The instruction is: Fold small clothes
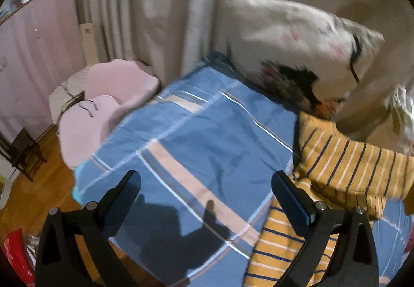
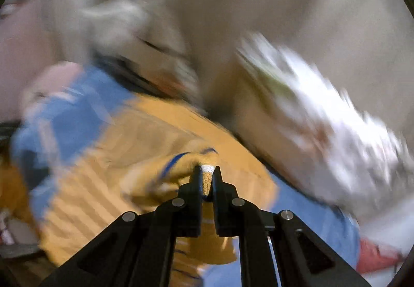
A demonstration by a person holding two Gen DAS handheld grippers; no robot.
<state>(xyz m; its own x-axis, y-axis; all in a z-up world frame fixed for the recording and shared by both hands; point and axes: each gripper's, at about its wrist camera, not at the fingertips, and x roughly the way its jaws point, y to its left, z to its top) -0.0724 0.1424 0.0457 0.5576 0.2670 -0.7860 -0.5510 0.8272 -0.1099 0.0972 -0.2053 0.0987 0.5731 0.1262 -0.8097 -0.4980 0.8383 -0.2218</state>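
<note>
Striped yellow garment [image 1: 344, 157] lies bunched at the bed's [image 1: 207, 137] right side, one edge pinched in the closed right gripper [image 2: 207, 178]. Left gripper [image 1: 207, 183] stands open and empty above the sheet. Risk: the thin pinch slipping, or the single-point lift dragging the cloth into a twist.

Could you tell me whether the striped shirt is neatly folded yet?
Not yet: the striped shirt lies rumpled on the bed, one edge pinched by the right gripper.

Left gripper [image 1: 205, 183]: matte black plastic, two flat tapered fingers, triangular cut-outs in the side arms, silver pivot pins, right gripper [image 2: 207, 179]: same black build, four round silver pins, thin bare metal rod
</note>
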